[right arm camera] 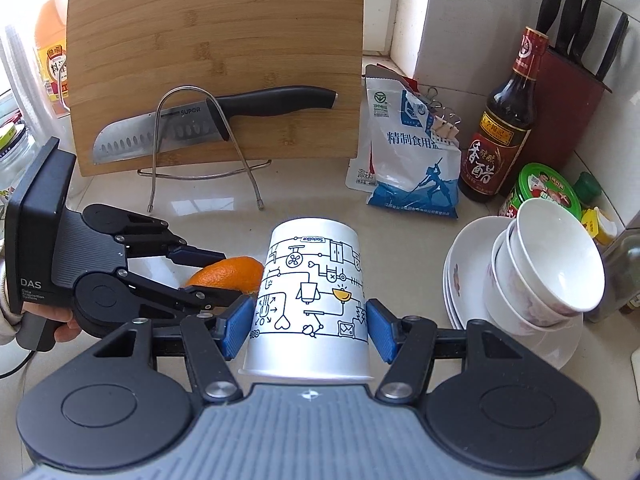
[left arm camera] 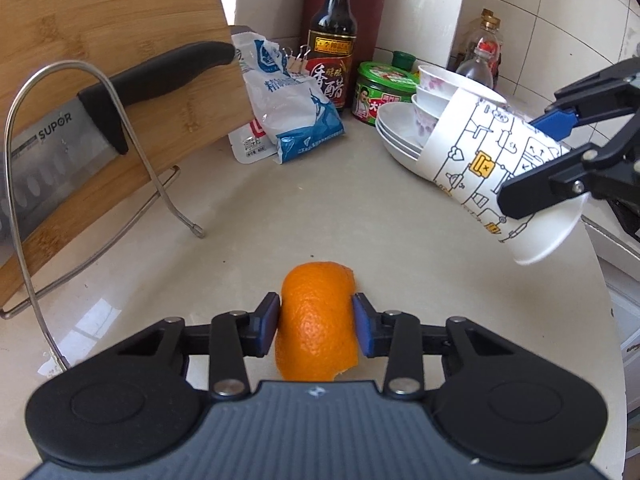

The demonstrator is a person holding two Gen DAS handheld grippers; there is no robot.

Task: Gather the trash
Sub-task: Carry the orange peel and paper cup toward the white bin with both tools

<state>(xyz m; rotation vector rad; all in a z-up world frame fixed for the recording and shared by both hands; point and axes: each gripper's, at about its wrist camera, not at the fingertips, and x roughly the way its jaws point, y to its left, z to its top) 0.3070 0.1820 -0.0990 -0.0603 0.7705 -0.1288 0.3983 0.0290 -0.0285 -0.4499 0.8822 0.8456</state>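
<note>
Over the counter (left arm camera: pixel 248 216), each hand-held gripper grasps trash: left, seemingly, orange peel (left arm camera: pixel 316 320); right, upside-down paper cup (right arm camera: pixel 310 304).

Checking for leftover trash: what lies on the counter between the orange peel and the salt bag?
Nothing: between the orange peel and salt bag only bare counter shows in the left wrist view.
</note>
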